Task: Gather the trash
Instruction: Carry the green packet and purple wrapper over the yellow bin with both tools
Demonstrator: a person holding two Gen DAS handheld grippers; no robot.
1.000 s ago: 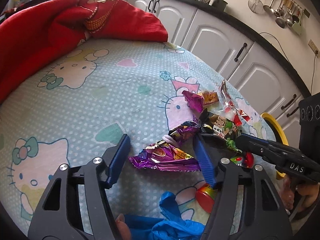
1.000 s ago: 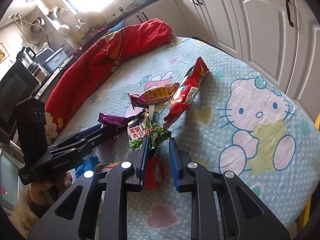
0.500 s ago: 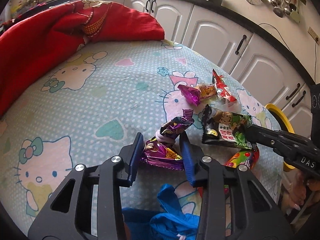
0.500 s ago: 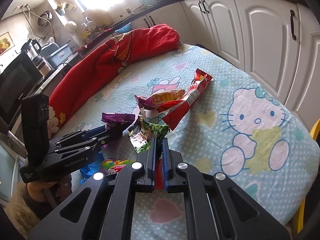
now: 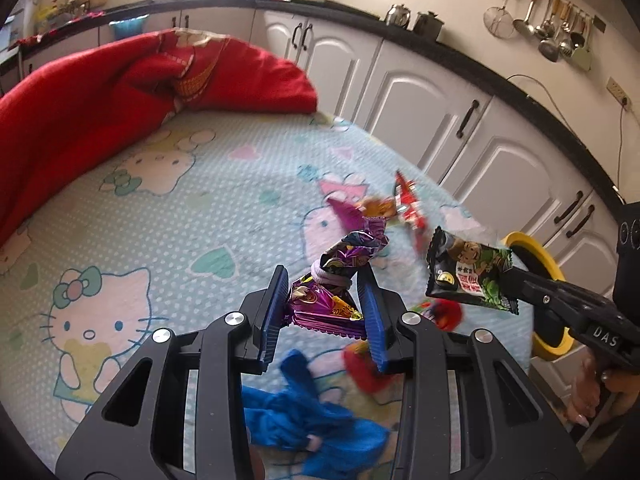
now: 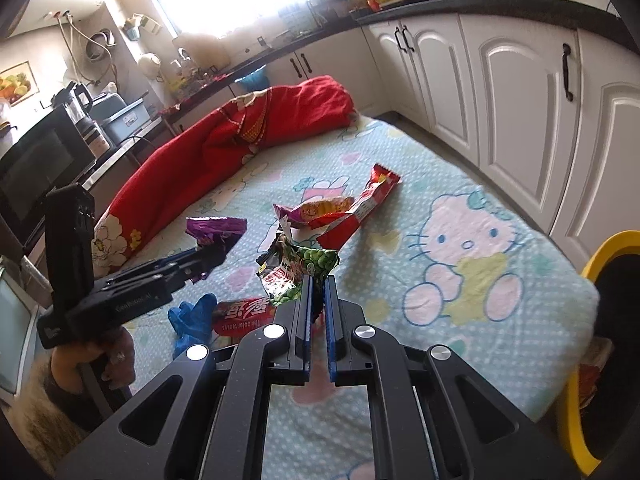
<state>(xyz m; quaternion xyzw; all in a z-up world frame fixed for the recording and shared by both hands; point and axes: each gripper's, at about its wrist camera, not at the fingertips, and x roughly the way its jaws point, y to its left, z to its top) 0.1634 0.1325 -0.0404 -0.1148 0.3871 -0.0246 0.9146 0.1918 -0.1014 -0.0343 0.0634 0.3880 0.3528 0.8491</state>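
My left gripper (image 5: 325,286) is shut on a purple snack wrapper (image 5: 340,276) and holds it above the bed; it also shows in the right wrist view (image 6: 216,230). My right gripper (image 6: 319,280) is shut on a green and black snack wrapper (image 6: 298,270), also lifted; it also shows in the left wrist view (image 5: 468,274). A long red wrapper (image 6: 362,208) and a purple-orange wrapper (image 6: 316,210) lie on the Hello Kitty sheet (image 6: 460,240). A red packet (image 6: 244,314) lies near the front edge.
A yellow-rimmed bin (image 6: 608,256) stands off the bed's right side; it also shows in the left wrist view (image 5: 536,256). A blue glove (image 5: 304,420) lies at the bed's near edge. A red blanket (image 5: 100,96) is bunched along the far left. White cabinets (image 6: 520,92) line the wall.
My left gripper closed on the purple wrapper and lifted it. My right gripper closed on the green wrapper and raised it off the sheet.
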